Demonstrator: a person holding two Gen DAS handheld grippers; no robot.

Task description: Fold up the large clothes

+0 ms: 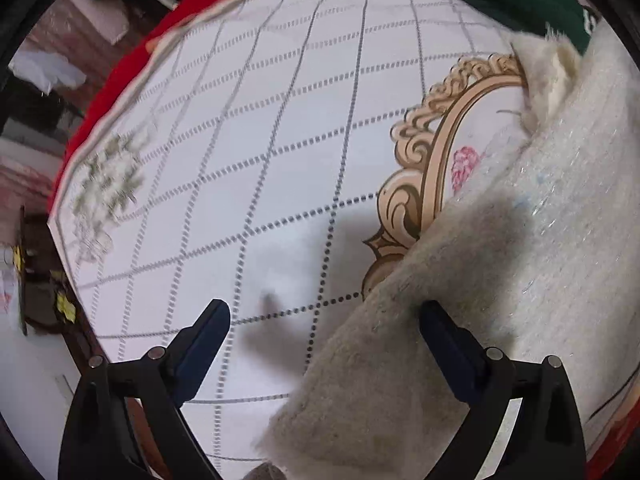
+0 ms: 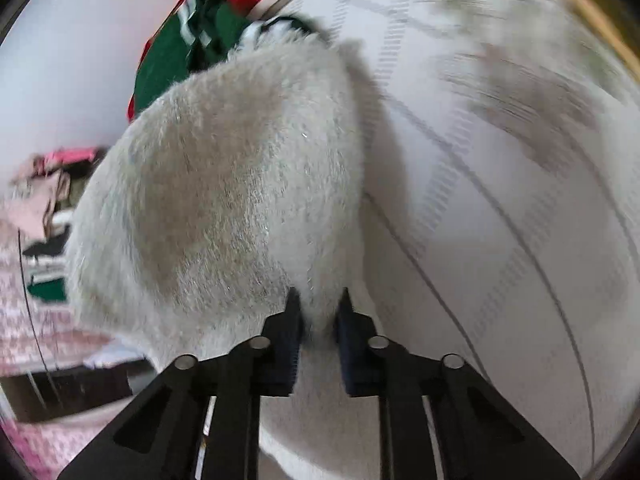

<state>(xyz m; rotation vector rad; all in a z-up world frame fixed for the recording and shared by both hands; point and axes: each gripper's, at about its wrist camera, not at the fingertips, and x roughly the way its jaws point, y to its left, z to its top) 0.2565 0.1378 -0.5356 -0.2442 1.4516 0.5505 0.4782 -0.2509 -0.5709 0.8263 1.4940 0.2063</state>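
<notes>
Early in the fold, we judge: our right hand-held gripper [image 2: 316, 322] pinches the fuzzy cream garment [image 2: 224, 200], lifted w/ its rest still unfolded on the checked bed cover [image 1: 248, 152], while our left hand-held gripper [image 1: 324, 316] hangs open beside its edge.

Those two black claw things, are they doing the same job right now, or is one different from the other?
The left gripper has its fingers spread wide and holds nothing; the right gripper is pinched on a bunch of the fuzzy cream garment.
The left one hovers over the garment's edge and the gridded tablecloth; the right one carries the fabric raised.
Both have black frames and dark blue pads.
</notes>
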